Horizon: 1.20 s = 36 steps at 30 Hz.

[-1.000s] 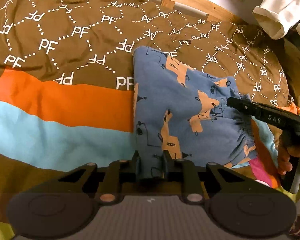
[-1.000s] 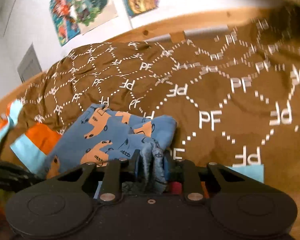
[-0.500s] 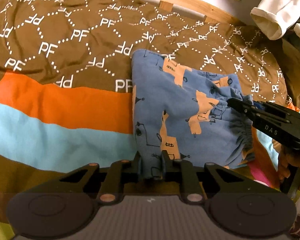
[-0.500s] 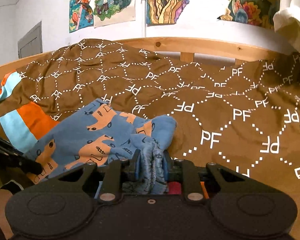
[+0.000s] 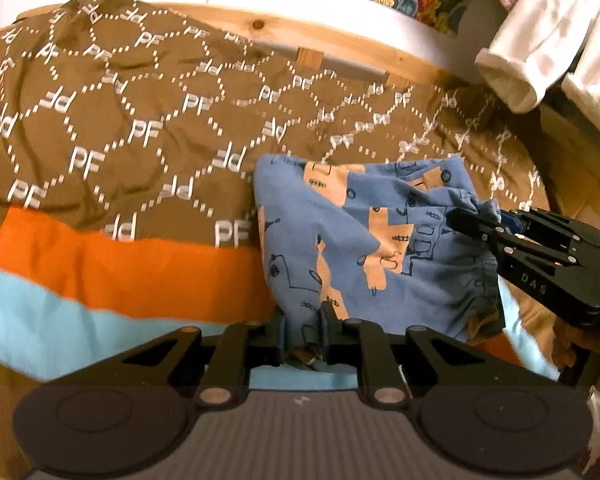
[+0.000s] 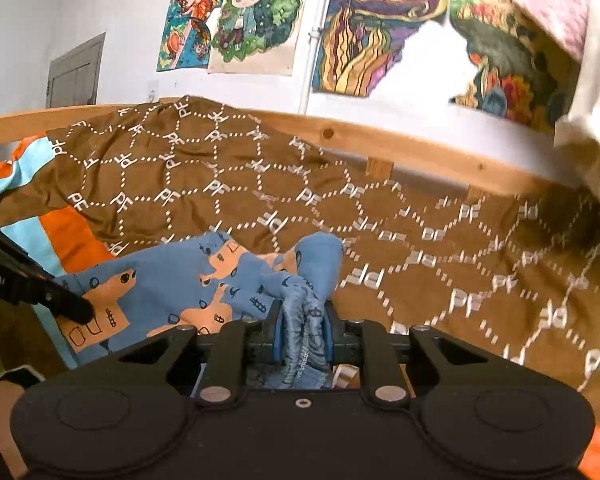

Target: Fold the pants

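Both grippers have lifted since a second ago, more wall and posters (image 6: pixel 256 12) now in view. My left gripper (image 5: pixel 303 330) has its fingers closed on the near hem of the pants (image 5: pixel 364 240); my right gripper (image 6: pixel 302 334) has its fingers clamped on the gathered, ribbed waistband. Pants are soft blue cotton with orange prints, folded, slung between the grippers over the bed's quilt (image 5: pixel 112 128). Quilt is brown, wrinkled, open to the left. Wooden bed rail (image 6: pixel 420 152) bounds the far edge.
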{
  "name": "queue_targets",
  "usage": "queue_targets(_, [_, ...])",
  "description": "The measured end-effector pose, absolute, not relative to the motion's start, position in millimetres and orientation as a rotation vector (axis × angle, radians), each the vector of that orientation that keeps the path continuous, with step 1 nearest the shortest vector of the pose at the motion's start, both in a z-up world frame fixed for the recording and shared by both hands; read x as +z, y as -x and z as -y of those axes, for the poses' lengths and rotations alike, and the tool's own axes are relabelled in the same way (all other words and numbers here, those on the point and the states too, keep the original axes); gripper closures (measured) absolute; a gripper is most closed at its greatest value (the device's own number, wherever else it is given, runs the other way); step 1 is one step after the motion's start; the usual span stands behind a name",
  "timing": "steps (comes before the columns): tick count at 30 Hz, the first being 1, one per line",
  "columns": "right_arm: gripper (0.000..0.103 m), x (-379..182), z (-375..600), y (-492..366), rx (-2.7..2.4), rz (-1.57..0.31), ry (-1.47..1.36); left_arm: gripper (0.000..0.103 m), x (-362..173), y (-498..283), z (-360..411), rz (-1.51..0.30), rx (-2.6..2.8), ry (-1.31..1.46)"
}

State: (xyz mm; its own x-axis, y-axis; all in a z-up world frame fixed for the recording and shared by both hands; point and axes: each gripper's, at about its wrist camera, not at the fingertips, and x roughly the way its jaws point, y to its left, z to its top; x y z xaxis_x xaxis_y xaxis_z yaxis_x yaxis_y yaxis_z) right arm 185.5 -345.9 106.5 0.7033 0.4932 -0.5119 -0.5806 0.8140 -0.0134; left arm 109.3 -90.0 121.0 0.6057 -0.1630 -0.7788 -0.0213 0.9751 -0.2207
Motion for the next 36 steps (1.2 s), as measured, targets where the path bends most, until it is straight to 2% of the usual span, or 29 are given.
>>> queue_targets(9, [0.084,148,335,-238,0.614,-0.43,0.26,0.086,156,-159,83,-0.758,-0.093,0.189])
queue_targets(14, [0.084,157,325,-277,0.61,-0.43,0.266,0.086,148,-190,83,-0.714,-0.06,0.188])
queue_targets(18, [0.084,136,320,-307,0.615,-0.514,0.253,0.085,116,-204,82,-0.755,-0.059,0.188])
queue_targets(23, [0.083,77,339,-338,0.562,-0.71,0.08,0.085,74,-208,75,-0.842,-0.044,0.198])
queue_targets(27, [0.08,64,364,-349,0.572,-0.74,-0.135,0.084,73,-208,72,-0.838,-0.052,0.21])
queue_targets(36, [0.074,67,360,-345,0.582,-0.719,-0.069,0.082,74,-206,72,-0.848,-0.044,0.213])
